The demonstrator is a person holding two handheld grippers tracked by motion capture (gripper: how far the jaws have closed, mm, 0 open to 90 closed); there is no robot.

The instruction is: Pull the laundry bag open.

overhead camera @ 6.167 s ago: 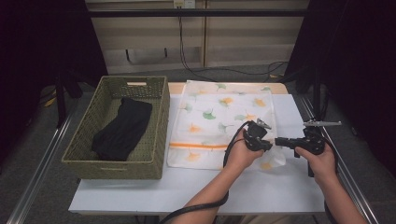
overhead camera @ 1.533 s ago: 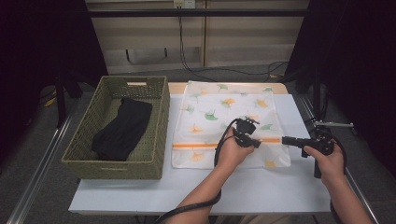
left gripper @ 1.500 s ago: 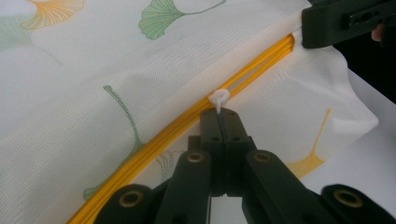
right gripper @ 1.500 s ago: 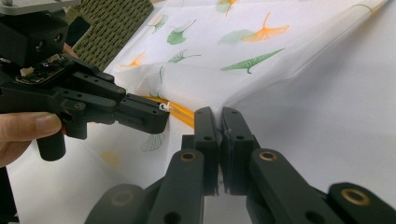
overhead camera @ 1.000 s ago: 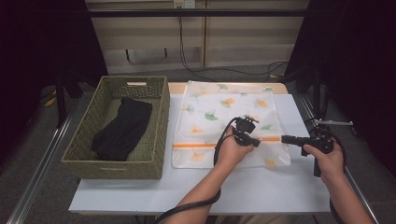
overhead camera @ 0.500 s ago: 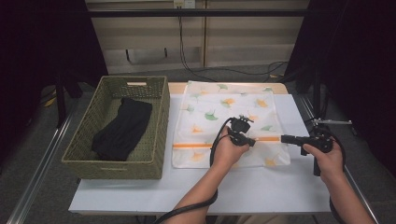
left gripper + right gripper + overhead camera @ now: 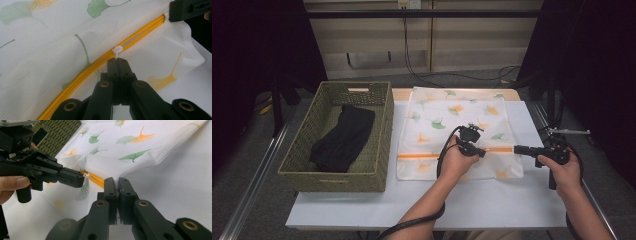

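Note:
A white mesh bag (image 7: pixel 447 117) printed with ginkgo leaves lies flat on the table, an orange zipper (image 7: pixel 422 155) running across its near part. My left gripper (image 7: pixel 483 152) is shut on the small white zipper pull (image 7: pixel 117 50), seen just past its closed jaws (image 7: pixel 117 60). My right gripper (image 7: pixel 516 148) is shut on the bag's cloth at the zipper's right end (image 7: pixel 165 17). In the right gripper view its jaws (image 7: pixel 115 180) pinch the fabric, and the left gripper (image 7: pixel 81 178) comes in from the left at the zipper pull (image 7: pixel 86 175).
A green woven basket (image 7: pixel 384 125) stands left of the bag with a black folded garment (image 7: pixel 343 137) inside. The white table (image 7: pixel 492 205) has bare room in front of the bag. Dark frame posts and cables stand behind.
Since the oldest frame the grippers have drawn apart along the zipper, the right one toward the table's right edge, and the bag lies tauter. Over the last second nothing moved.

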